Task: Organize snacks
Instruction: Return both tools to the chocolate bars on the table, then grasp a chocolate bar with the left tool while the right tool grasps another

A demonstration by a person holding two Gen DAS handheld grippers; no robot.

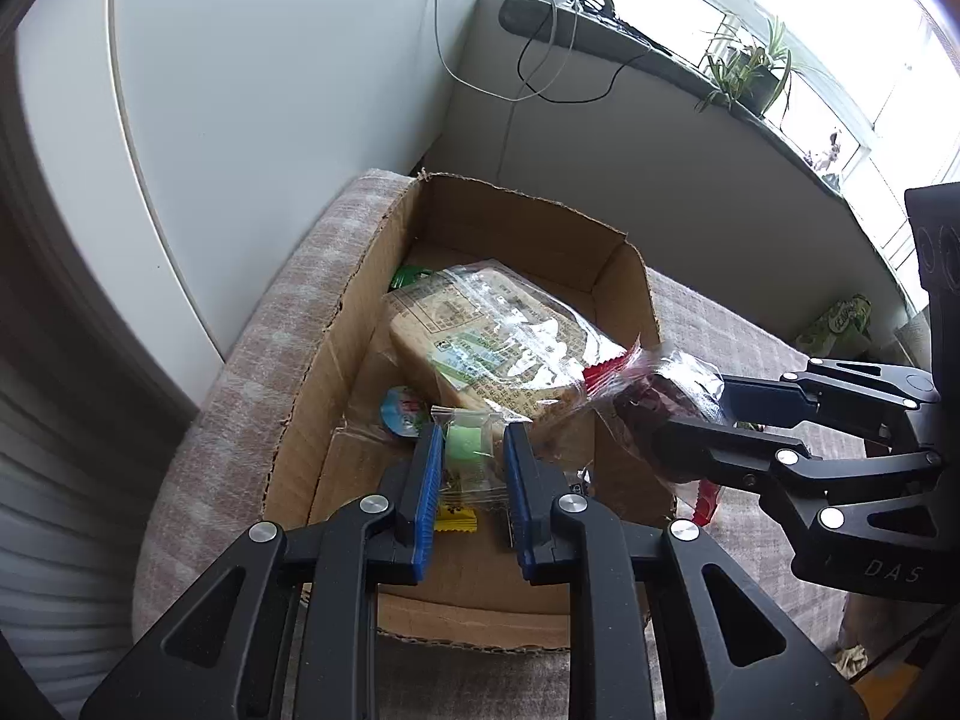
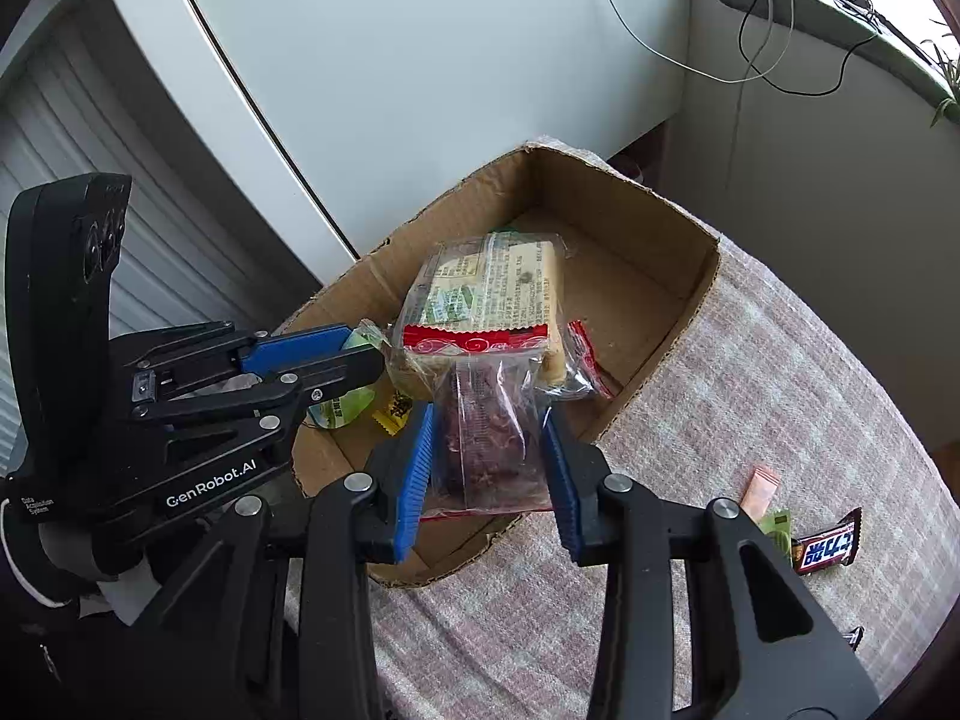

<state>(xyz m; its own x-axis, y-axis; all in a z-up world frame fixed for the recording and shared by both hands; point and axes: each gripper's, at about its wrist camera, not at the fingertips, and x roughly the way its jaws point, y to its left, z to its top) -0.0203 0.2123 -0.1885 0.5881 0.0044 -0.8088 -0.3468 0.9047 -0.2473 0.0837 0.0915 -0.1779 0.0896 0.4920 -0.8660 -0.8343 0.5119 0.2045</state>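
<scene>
Both grippers hover over the cardboard box (image 2: 654, 276) with snacks. Left gripper (image 1: 467, 456) pinches a green candy packet (image 1: 465, 450); right gripper (image 2: 487, 450) clamps a dark-red snack bag (image 2: 489, 450). Next: release both inside.

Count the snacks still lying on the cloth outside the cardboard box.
3 visible, all beside the right tool: pink sachet, green packet, chocolate bar. Others may be hidden.

A home living room: a checked fabric seat (image 2: 750, 360) by a windowsill (image 1: 678, 60) with potted plants (image 1: 750, 69), loose cables (image 1: 540, 60) and a white wall.
</scene>
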